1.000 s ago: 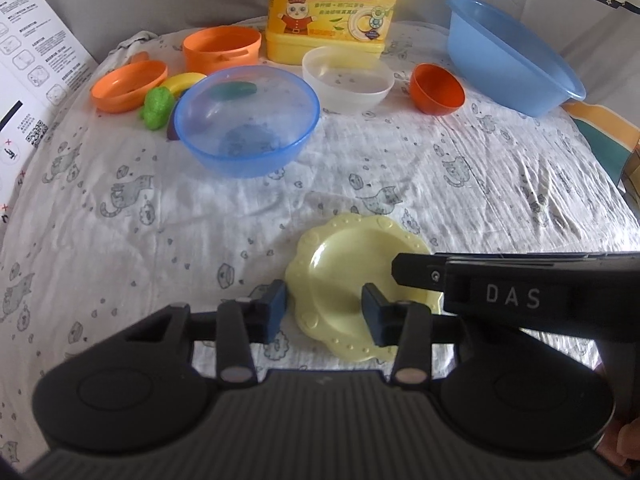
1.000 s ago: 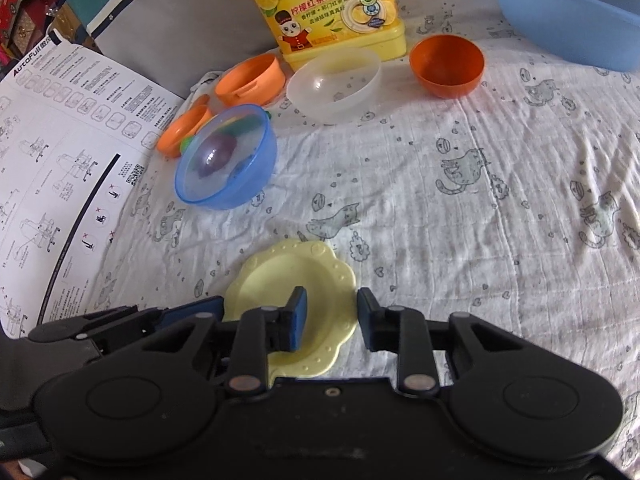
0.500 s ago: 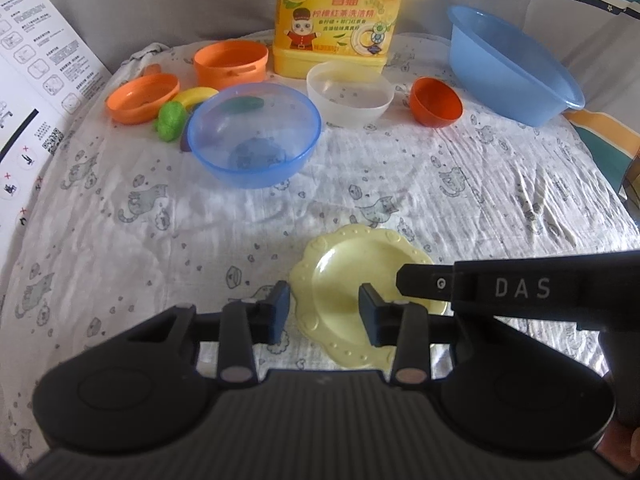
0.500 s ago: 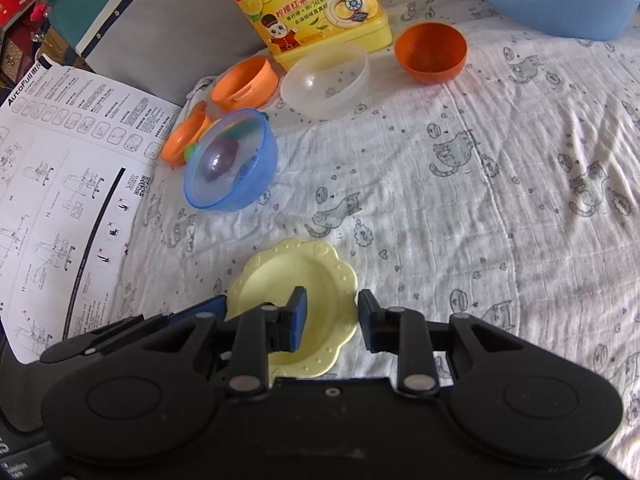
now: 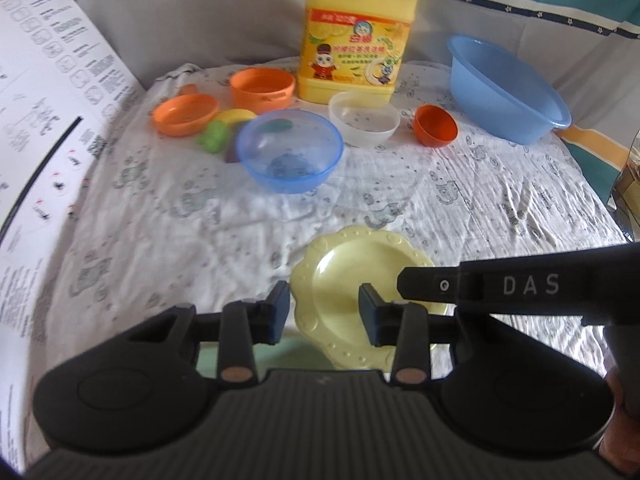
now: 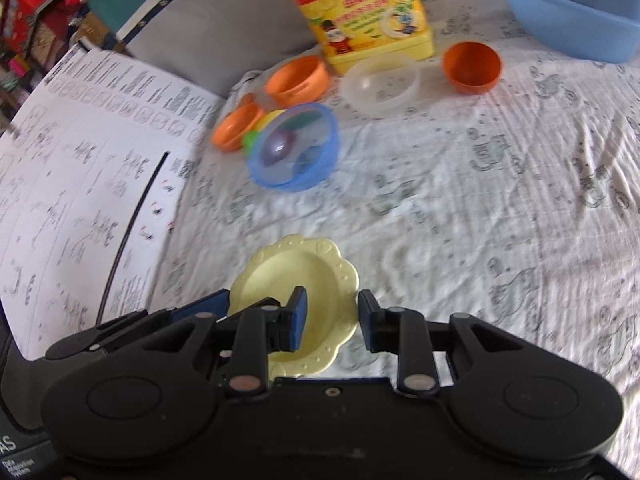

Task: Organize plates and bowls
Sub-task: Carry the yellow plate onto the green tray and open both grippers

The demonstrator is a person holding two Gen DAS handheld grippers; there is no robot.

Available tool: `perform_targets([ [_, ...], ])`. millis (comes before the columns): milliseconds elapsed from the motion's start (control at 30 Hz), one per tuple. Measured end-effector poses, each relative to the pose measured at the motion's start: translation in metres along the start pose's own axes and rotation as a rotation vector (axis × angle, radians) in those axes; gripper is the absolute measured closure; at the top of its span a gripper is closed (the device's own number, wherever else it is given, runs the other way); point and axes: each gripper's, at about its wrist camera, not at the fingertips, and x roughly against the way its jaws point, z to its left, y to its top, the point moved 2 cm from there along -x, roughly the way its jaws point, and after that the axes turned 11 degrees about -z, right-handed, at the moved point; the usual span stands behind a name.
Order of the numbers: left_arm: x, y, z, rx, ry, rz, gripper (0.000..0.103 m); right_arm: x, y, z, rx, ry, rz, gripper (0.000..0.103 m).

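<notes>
A pale yellow scalloped plate (image 5: pixel 352 280) lies on the cat-print cloth just ahead of both grippers; it also shows in the right wrist view (image 6: pixel 296 280). My left gripper (image 5: pixel 324 308) is open and empty, its fingers over the plate's near edge. My right gripper (image 6: pixel 332 320) is open and empty above the plate's near right rim. Farther back stand a clear blue bowl (image 5: pixel 290 152), a clear white bowl (image 5: pixel 364 122), a small orange bowl (image 5: pixel 436 126), an orange pot (image 5: pixel 262 90) and an orange dish (image 5: pixel 184 114).
A large blue basin (image 5: pixel 506 88) sits at the back right. A yellow detergent jug (image 5: pixel 356 36) stands at the back. Toy fruit (image 5: pixel 216 136) lies behind the blue bowl. A printed sheet (image 5: pixel 44 120) rises at the left. The right gripper's arm (image 5: pixel 520 284) crosses the left view.
Both grippers have pulled back and risen, so the jug and sheet show more. The plate and bowls stay put. Both sets of jaws stay open.
</notes>
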Motion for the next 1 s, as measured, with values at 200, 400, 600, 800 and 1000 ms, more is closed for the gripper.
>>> perform_targets([
  [200,0.033,-0.013,0.021,0.025,0.024,-0.020,0.066,0.011,-0.017,0.038,0.055,0.037,0.014,0.075],
  [400,0.054,-0.033,0.040,0.047,0.045,-0.017,0.066,0.011,-0.037,0.062,0.096,0.063,0.056,0.075],
  [600,0.063,-0.056,0.058,0.074,0.055,0.012,0.066,0.005,-0.059,0.077,0.129,0.069,0.111,0.075],
  [800,0.062,-0.069,0.067,0.095,0.053,0.033,0.066,-0.004,-0.070,0.083,0.151,0.061,0.143,0.075],
  [1000,0.056,-0.072,0.069,0.091,0.046,0.044,0.066,-0.009,-0.074,0.082,0.154,0.050,0.154,0.075],
])
